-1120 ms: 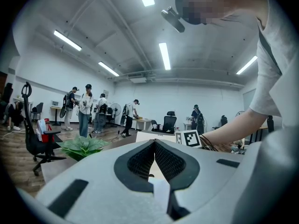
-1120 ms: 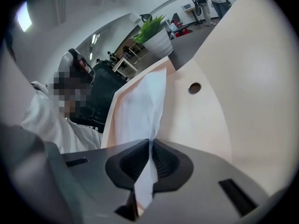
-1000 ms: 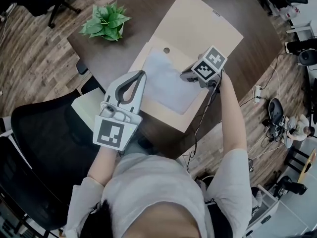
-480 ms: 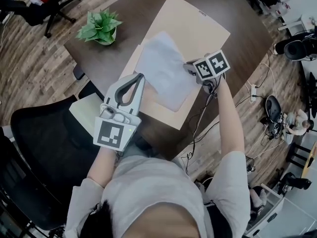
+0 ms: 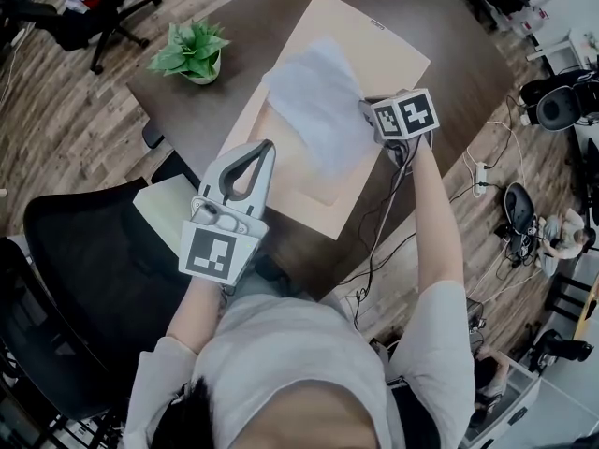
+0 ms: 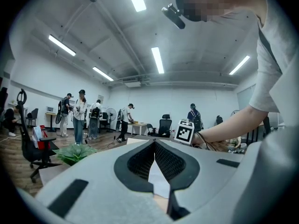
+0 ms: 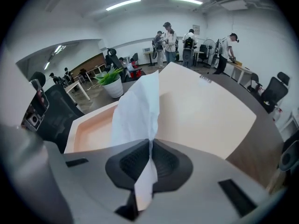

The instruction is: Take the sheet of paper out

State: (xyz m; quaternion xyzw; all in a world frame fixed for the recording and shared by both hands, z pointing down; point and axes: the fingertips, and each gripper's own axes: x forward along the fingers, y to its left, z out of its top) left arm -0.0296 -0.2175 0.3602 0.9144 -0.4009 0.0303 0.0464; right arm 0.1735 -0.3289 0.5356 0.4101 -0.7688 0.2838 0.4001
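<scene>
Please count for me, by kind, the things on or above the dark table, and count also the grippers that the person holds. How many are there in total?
potted plant: 1
beige box: 1
sheet of paper: 1
gripper: 2 (left gripper, right gripper)
Total: 5

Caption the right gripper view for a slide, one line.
Right claw shut on a thin white sheet of paper, held over the shallow open beige cardboard box on the dark brown table.
</scene>
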